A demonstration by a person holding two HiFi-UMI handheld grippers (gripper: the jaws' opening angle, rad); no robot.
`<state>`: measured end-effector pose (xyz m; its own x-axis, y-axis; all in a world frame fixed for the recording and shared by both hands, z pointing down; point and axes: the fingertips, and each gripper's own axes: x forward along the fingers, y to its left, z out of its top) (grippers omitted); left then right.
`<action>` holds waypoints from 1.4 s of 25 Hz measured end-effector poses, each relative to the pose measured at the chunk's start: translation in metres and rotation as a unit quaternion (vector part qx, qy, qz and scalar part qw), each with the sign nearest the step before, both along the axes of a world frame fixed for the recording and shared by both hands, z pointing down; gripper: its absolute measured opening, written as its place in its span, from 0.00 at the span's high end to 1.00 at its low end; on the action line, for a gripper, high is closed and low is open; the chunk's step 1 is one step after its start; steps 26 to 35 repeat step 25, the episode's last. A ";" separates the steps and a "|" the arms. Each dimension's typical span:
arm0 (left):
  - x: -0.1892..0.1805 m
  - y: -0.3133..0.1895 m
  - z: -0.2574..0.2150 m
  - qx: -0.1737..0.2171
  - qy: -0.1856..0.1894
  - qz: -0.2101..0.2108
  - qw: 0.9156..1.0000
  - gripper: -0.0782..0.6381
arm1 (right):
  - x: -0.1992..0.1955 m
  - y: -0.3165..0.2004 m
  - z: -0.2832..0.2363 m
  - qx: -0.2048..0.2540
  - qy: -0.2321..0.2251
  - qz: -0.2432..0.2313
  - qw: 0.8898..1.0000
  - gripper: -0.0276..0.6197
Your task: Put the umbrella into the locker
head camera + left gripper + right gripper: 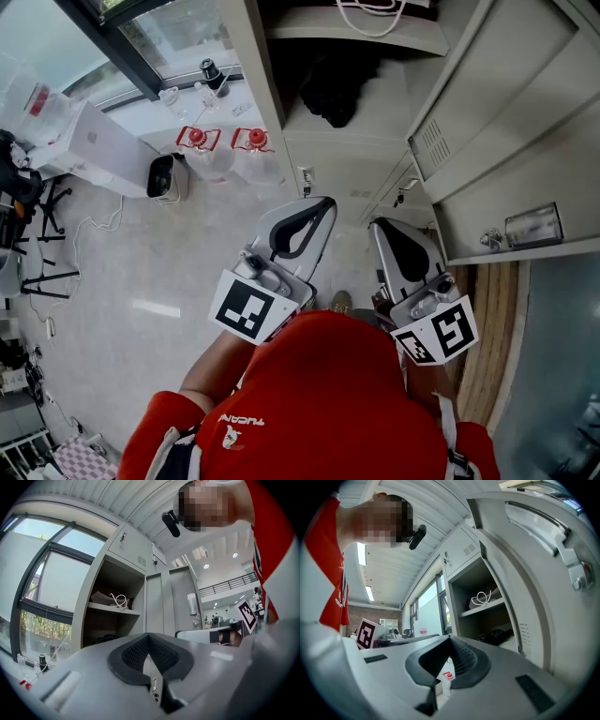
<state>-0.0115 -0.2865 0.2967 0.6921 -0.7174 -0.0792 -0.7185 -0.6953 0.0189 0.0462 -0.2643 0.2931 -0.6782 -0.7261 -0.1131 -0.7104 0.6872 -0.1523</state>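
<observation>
The grey locker point(281, 103) stands open, its door point(506, 131) swung out to the right. A black bundle point(333, 89), seemingly the umbrella, lies on the lower shelf; it also shows as the dark bundle point(105, 639) in the left gripper view and the dark bundle point(497, 636) in the right gripper view. A white cable point(370, 14) rests on the shelf above. My left gripper point(314, 211) and right gripper point(384, 230) are held side by side before the locker, apart from it. Both are shut with nothing between the pads.
Two water jugs with red caps point(220, 141) stand on the floor left of the locker, by the window. A white box point(103, 145) and a small white appliance point(164, 176) lie further left. Black stand legs point(37, 244) and cables clutter the far left.
</observation>
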 end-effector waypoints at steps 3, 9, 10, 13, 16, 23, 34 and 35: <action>-0.001 0.000 0.000 0.007 0.003 -0.002 1.000 0.88 | -0.003 0.002 0.000 0.003 0.006 -0.003 1.000 0.95; 0.001 0.003 0.000 0.008 0.006 0.000 1.000 0.88 | -0.004 0.004 0.000 0.008 0.010 -0.004 1.000 0.95; 0.000 0.003 -0.001 0.008 0.007 0.000 1.000 0.88 | -0.004 0.004 -0.001 0.008 0.010 -0.003 1.000 0.95; -0.001 0.004 0.000 0.007 0.008 -0.001 1.000 0.88 | -0.004 0.005 -0.001 0.009 0.009 -0.002 1.000 0.95; -0.001 0.005 0.002 0.004 0.006 -0.001 1.000 0.88 | -0.004 0.007 0.000 0.008 0.009 -0.003 1.000 0.95; 0.004 0.009 0.004 -0.002 0.003 0.007 1.000 0.88 | -0.004 0.010 0.001 0.007 0.009 -0.003 1.000 0.95; 0.006 0.010 0.007 -0.011 0.003 0.008 1.000 0.88 | -0.003 0.011 0.002 0.007 0.009 -0.003 1.000 0.95; 0.006 0.010 0.007 -0.011 0.003 0.008 1.000 0.88 | -0.003 0.011 0.002 0.007 0.009 -0.003 1.000 0.95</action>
